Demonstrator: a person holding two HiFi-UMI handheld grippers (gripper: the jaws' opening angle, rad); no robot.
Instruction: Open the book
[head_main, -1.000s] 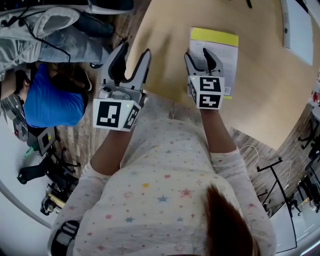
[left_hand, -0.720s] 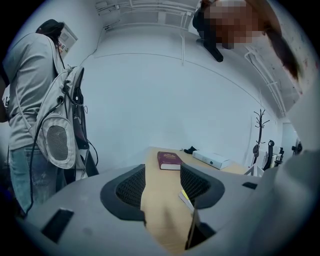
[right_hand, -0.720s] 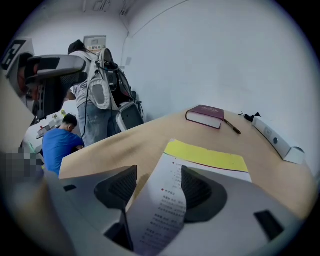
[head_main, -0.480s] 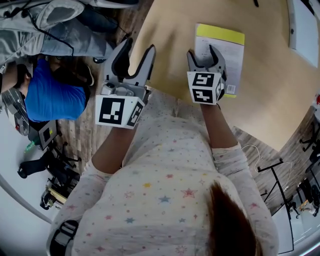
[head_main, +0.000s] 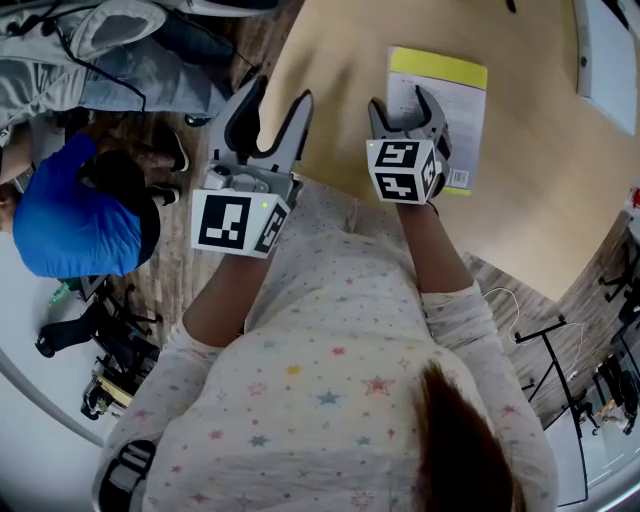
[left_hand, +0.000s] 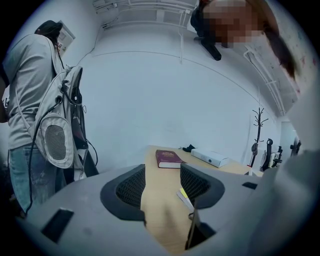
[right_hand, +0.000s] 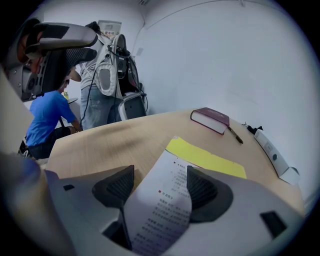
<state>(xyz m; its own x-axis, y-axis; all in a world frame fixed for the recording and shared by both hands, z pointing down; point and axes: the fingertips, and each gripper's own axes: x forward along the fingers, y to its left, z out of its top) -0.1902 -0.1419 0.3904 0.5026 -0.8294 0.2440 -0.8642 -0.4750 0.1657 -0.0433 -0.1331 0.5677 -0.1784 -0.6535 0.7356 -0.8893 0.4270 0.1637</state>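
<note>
Upper centre of the head view, on the pale wooden bench (head_main: 340, 90), lies the thin white paperback book with a yellow top band (head_main: 455, 100). Right claw (head_main: 402, 105) stands parted, with a limp leaf (right_hand: 165, 200) curling up between its jaws, not pinched. Left claw (head_main: 278, 100) parted, empty. Judged light and floppy; pinch the leaf's free edge.

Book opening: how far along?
Done: nothing, the book lies closed and flat on the table. In hand: the right gripper has its jaws apart over the book's left edge, not gripping. The left gripper is open, empty. Left: grip that edge, lift it open.
</note>
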